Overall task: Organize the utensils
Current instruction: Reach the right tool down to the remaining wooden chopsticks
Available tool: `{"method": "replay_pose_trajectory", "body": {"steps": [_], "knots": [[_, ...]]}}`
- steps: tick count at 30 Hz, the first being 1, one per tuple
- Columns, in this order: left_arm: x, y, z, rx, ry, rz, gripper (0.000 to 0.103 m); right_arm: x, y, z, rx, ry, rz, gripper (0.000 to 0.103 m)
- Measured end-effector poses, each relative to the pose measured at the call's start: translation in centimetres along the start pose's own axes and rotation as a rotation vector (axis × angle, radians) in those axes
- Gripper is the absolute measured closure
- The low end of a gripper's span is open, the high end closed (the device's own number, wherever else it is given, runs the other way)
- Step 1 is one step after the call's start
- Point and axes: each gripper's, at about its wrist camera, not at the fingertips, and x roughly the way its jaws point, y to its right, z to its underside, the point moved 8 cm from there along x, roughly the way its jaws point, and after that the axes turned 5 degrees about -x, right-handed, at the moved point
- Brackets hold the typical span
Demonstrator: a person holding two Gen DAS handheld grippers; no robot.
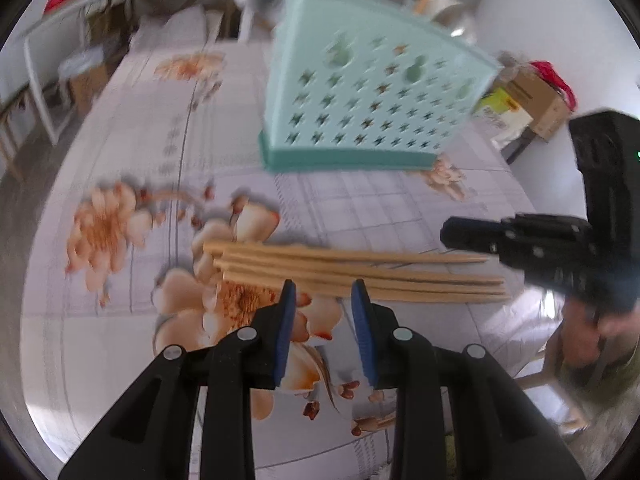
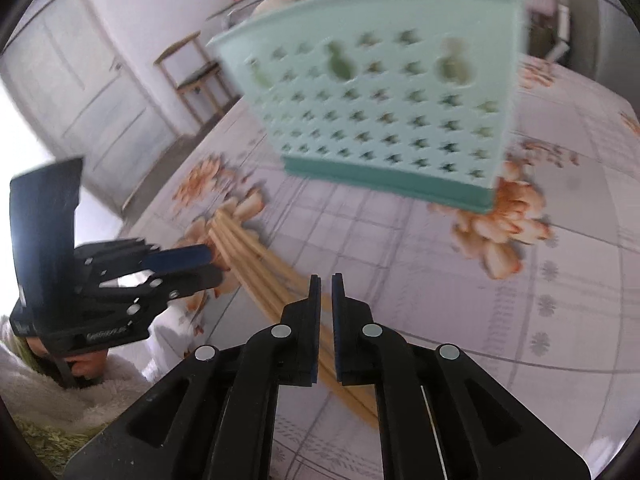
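Seemingly, both grippers held nothing, the left gripper [image 1: 323, 292] partly open just short of the chopsticks [image 1: 360, 274], the right gripper [image 2: 326, 286] nearly shut above their tips, holder [image 1: 368, 92] well beyond; a skewed pinch might scatter the loose bundle.

The surface [image 1: 360, 208] wears a pale grid-patterned cloth printed with orange flowers. A bundle of wooden chopsticks [image 1: 352, 276] lies flat on it toward the near edge. Farther in, well apart from them, a mint perforated holder [image 1: 360, 108] stands upright on the cloth.
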Motion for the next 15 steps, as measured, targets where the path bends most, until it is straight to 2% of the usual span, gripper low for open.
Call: {"method": "replay_pose_trajectory", "body": {"steps": [5, 8, 10, 15], "knots": [[-0.1, 2.5, -1.5, 0.187, 0.043, 0.024, 0.075, -2.1, 2.8, 0.4, 0.158, 0.058, -0.034, 0.092], [0.9, 4.3, -2.2, 0.326, 0.042, 0.055, 0.075, -3.3, 2.9, 1.4, 0.214, 0.062, -0.087, 0.080], [2.0, 5.4, -2.3, 0.415, 0.013, 0.078, 0.076, -3.9, 2.1, 2.5, 0.212, 0.048, -0.111, 0.071], [3.6, 7.9, -1.9, 0.605, -0.045, 0.134, 0.079, -4.8, -0.8, 5.6, 0.190, -0.009, -0.173, 0.069]]}}
